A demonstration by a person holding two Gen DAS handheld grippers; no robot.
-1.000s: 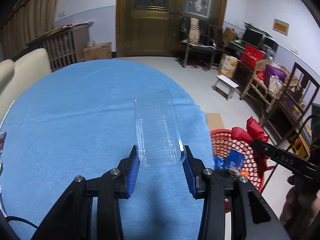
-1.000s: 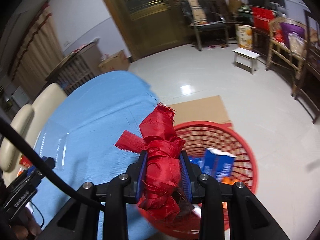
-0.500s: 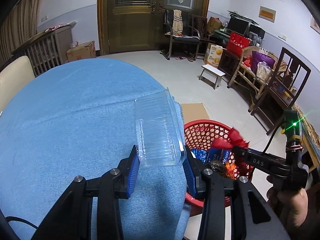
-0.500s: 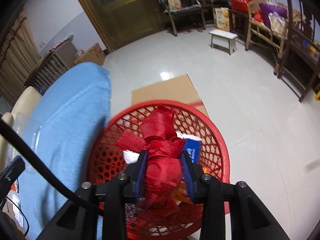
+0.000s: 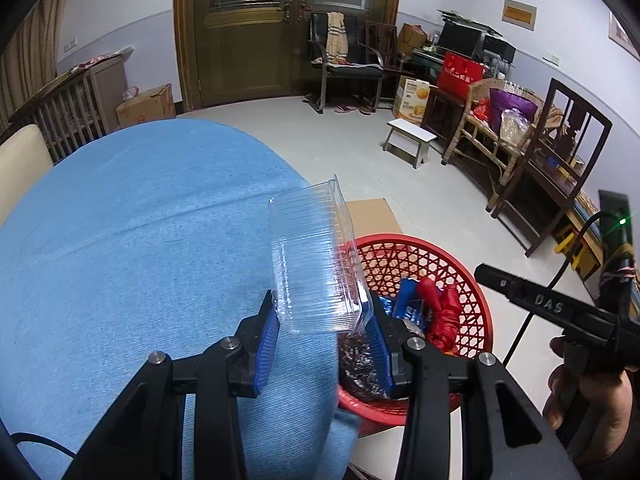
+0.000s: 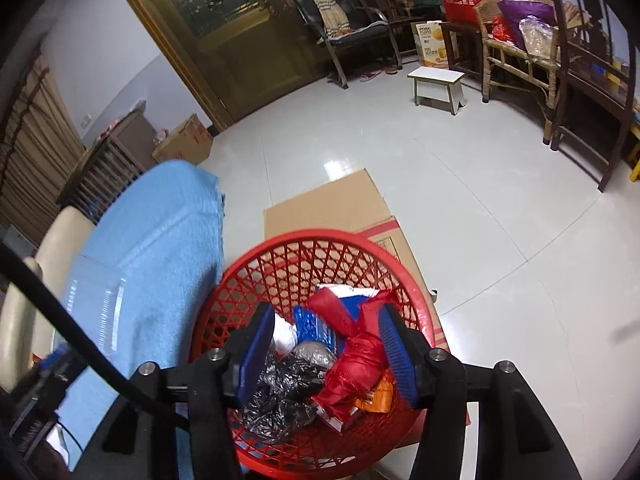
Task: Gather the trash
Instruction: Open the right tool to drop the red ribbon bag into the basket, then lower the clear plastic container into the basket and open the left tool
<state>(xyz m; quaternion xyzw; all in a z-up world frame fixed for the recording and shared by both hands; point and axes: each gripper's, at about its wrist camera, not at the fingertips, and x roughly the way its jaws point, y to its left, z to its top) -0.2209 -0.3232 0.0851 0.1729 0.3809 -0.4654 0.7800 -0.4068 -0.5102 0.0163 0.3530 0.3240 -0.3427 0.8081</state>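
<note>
Red cloth let go over the basket, clear box next in line

The right gripper (image 6: pixel 326 354) had just been opening its fingers, and the red cloth (image 6: pixel 354 354) lay loose between them on the trash in the red basket (image 6: pixel 280 256). The left gripper (image 5: pixel 322 342) clenched the clear plastic box (image 5: pixel 314 264) above the blue surface (image 5: pixel 132 240) edge, just beside the basket. The thin box could buckle or slip, or drop between the surface and the rim if released early. Bare floor stood open beyond the basket.
</note>
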